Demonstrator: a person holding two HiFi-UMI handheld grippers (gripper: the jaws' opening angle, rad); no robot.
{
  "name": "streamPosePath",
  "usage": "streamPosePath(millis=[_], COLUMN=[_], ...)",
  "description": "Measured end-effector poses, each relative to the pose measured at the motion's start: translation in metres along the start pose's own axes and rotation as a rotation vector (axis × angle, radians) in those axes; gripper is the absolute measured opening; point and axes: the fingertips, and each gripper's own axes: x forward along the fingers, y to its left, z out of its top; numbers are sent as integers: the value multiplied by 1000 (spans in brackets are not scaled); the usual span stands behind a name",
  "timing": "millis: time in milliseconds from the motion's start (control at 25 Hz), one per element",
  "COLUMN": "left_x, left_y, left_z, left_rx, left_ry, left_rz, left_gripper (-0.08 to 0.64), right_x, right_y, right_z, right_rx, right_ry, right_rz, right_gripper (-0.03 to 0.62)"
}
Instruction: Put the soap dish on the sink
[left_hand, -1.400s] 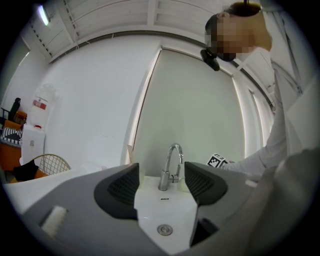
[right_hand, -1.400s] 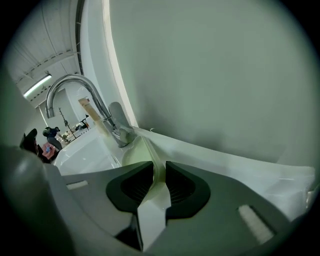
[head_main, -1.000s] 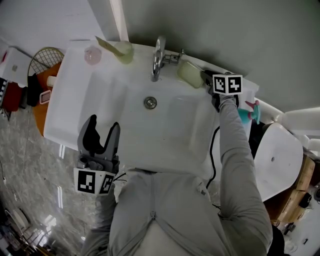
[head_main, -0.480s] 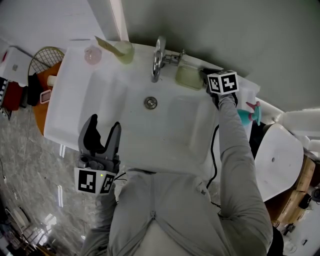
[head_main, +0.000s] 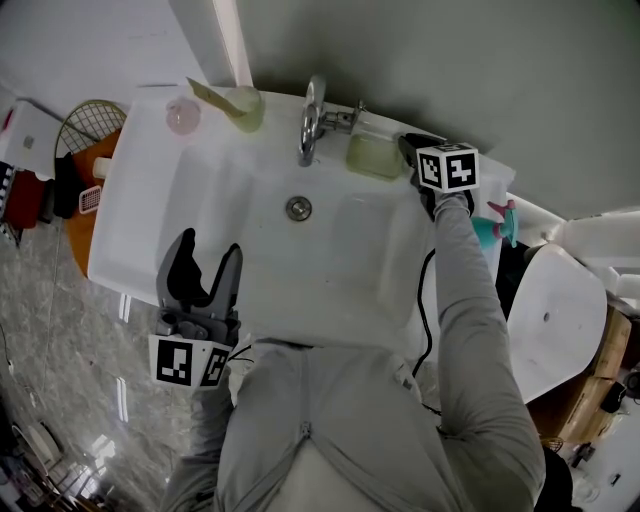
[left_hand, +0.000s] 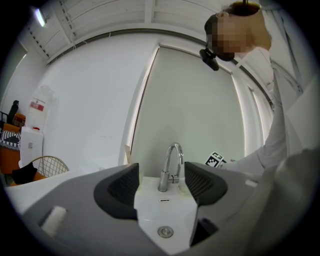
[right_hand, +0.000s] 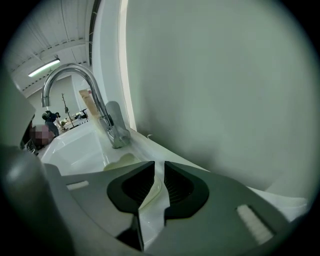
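The pale yellow-green soap dish (head_main: 373, 156) lies on the back ledge of the white sink (head_main: 150, 215), just right of the chrome tap (head_main: 311, 120). My right gripper (head_main: 411, 154) is at the dish's right end, jaws nearly together with the thin rim of the soap dish (right_hand: 151, 188) between them. In the right gripper view the right gripper (right_hand: 159, 176) points along the ledge toward the tap (right_hand: 107, 122). My left gripper (head_main: 205, 268) hangs open and empty over the sink's front left edge. The left gripper (left_hand: 160, 172) faces the tap (left_hand: 171, 167) and the drain (left_hand: 165, 231).
A pink cup (head_main: 183, 113) and a pale yellow cup (head_main: 243, 103) stand at the sink's back left. A teal spray bottle (head_main: 494, 228) and a white toilet (head_main: 555, 315) are to the right. A wire basket (head_main: 88, 118) and orange items sit left. The wall is close behind the ledge.
My right gripper has shifted the soap dish a little left along the back ledge, closer to the tap. The left gripper has stayed put.
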Motion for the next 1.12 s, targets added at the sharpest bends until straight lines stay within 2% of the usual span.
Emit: streamPosePath(millis=[480,1120], left_x=[-3,-14], left_y=[-10,-29], left_z=[8,15], left_rx=[4,5], left_ry=[-35,-57], left_rz=[-53,-158], left_gripper=[322,322], right_x=[-64,-177], right_y=[34,106], right_z=[26,16], right_rx=[70,126], right_ry=[-207,-441], right_rz=[27,36], right_gripper=[63,64])
